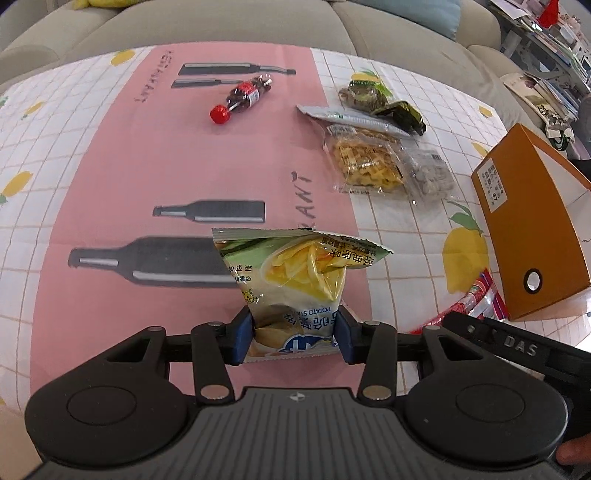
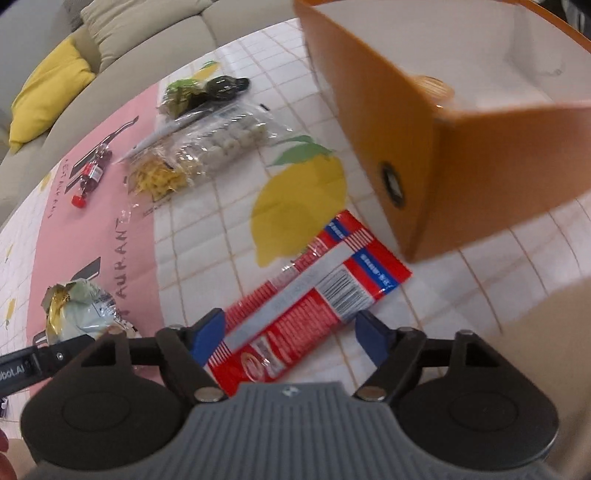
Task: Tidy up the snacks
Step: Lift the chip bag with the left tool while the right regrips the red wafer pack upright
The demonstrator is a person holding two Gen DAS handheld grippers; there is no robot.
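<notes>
- The left gripper [image 1: 294, 334] has its blue fingers [image 1: 242, 334] clamped on the lower end of a potato-stick bag [image 1: 295, 284]; the bag stands up from the fingers over the pink strip of the tabletop [image 1: 110, 184], its torn top edge farthest from the camera.
- The right gripper [image 2: 286, 338] has its fingers [image 2: 207, 332] standing wide apart, with a red wafer packet [image 2: 314, 302] lying flat on the tabletop between them. The pads do not press on it; whether the left finger brushes the packet's edge cannot be told.
- Just beyond the packet's far right end stands an orange box [image 2: 461, 158], open at the top, with a round hole in its near face. Something tan shows inside it, too blurred to name.
- A printed lemon [image 2: 299, 206] on the cloth lies just left of the packet's far end.
- Farther off, in the middle of the tabletop, a cluster of snacks lies together: a clear bag of yellow crackers [image 1: 364, 162], a clear bag of pale round pieces [image 1: 430, 177] beside it, and a dark green packet [image 1: 369, 92] at the far end.
- Left of that cluster, on the pink strip, a small cola bottle [image 1: 243, 98] lies on its side, red cap toward the near side.
- A beige sofa [image 1: 240, 22] runs along the far edge of the tabletop.
</notes>
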